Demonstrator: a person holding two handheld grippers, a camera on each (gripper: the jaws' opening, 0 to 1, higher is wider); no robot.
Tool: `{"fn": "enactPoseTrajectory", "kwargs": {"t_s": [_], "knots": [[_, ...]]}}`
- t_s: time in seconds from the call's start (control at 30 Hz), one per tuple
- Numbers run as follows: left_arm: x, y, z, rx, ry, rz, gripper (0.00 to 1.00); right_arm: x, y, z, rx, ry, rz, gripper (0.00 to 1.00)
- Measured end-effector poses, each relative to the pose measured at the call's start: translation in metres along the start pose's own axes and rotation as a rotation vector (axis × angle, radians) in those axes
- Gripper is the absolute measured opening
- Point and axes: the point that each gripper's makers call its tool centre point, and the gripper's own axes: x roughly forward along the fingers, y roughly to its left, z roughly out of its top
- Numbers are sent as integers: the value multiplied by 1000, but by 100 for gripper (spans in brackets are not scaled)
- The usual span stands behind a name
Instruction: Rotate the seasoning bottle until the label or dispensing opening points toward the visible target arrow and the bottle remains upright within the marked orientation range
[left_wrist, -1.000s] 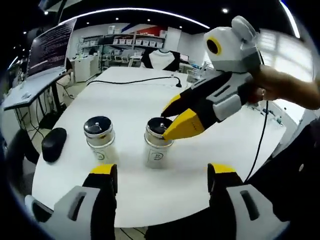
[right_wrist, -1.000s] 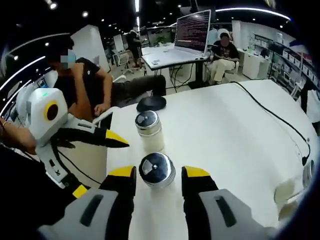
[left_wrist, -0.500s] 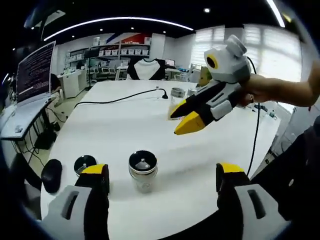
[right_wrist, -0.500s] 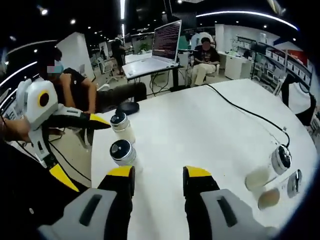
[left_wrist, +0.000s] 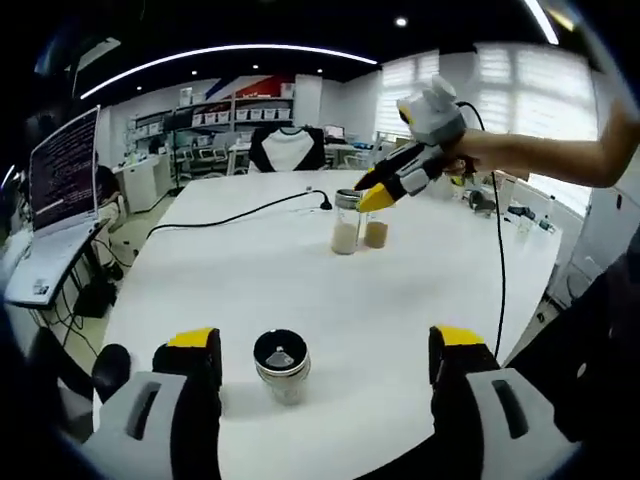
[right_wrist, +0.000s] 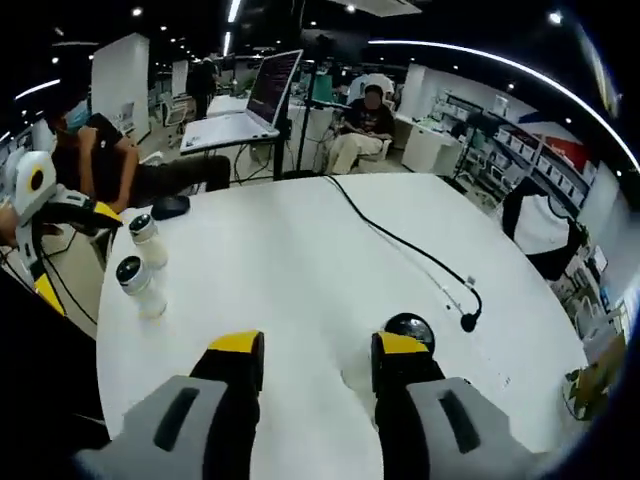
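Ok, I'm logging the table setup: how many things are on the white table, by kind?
Bottles: 4
Mouse: 1
Cable: 1
Total: 6

I see bright, even ceiling light on the white table (left_wrist: 300, 280), window glare on one side, strong fisheye bending at edges, little blur.
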Motion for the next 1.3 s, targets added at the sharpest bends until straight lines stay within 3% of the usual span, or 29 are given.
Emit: {"fn": "enactPoseTrajectory", "kwargs": {"t_s": [0.3,0.4,0.53,0.57,0.6,0.7,0.9,1.13,1.3], "knots": [[-11,-2,8,-55,-38,1,92,23,-63,0,63,17,-55,42],[-14,-3,8,-71,-44,0,92,36,-71,-2,85,36,-44,42],[-20,-1,10,-89,-56,21,91,52,-69,-15,45,84,-35,41],[-22,2,10,-90,-59,36,90,52,-67,-18,-35,100,-43,41],[-22,4,10,-86,-59,48,89,54,-67,-20,-51,112,-44,41],[-25,8,5,-91,-41,63,89,65,-65,-24,9,121,-18,41],[-29,18,4,-98,-50,92,87,75,-70,-24,37,125,2,42],[-25,25,3,-112,-36,103,86,74,-63,-22,53,94,39,43],[-20,26,11,-109,-60,102,86,73,-62,-21,23,55,52,43]]}}
